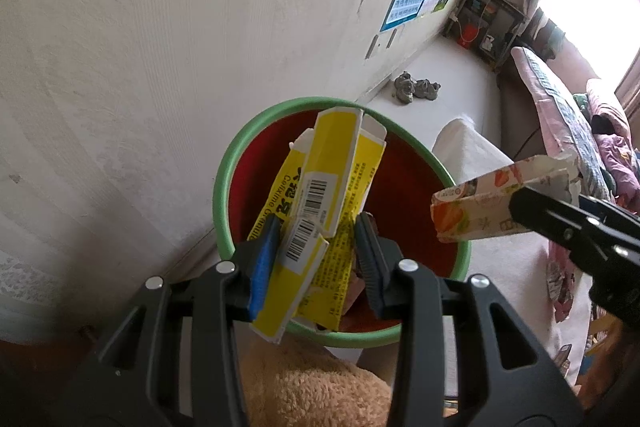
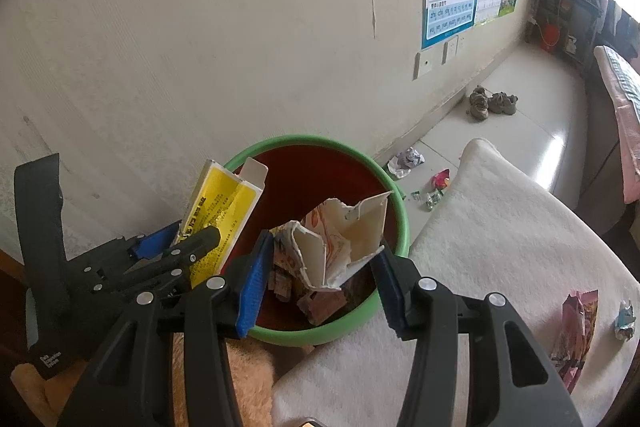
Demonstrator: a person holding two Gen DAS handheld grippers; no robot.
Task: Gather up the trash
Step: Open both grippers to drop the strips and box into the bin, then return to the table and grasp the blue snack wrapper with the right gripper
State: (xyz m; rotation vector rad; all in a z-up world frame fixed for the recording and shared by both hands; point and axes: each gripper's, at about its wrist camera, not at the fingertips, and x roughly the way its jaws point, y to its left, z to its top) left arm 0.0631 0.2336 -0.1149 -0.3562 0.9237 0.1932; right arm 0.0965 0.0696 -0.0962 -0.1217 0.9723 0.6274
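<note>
So the yellow carton (image 1: 320, 203) is flattened and pinched in the left hand-held gripper (image 1: 316, 251), blue pads squeezing it from both sides, held right over the open mouth of the green-rimmed bin (image 1: 218, 187). The torn fruit-print carton (image 2: 340, 239) is clamped between the right hand-held gripper (image 2: 320, 267) pads, also above the bin, with more scraps already lying at the bottom. Both grippers tilt steeply down toward the bin, side by side, the right one poking in from the right edge of the left view. Bin sits against the wall, with a white fluffy blanket (image 2: 500, 227) beside it and wrappers (image 2: 406, 161) on the floor behind
</note>
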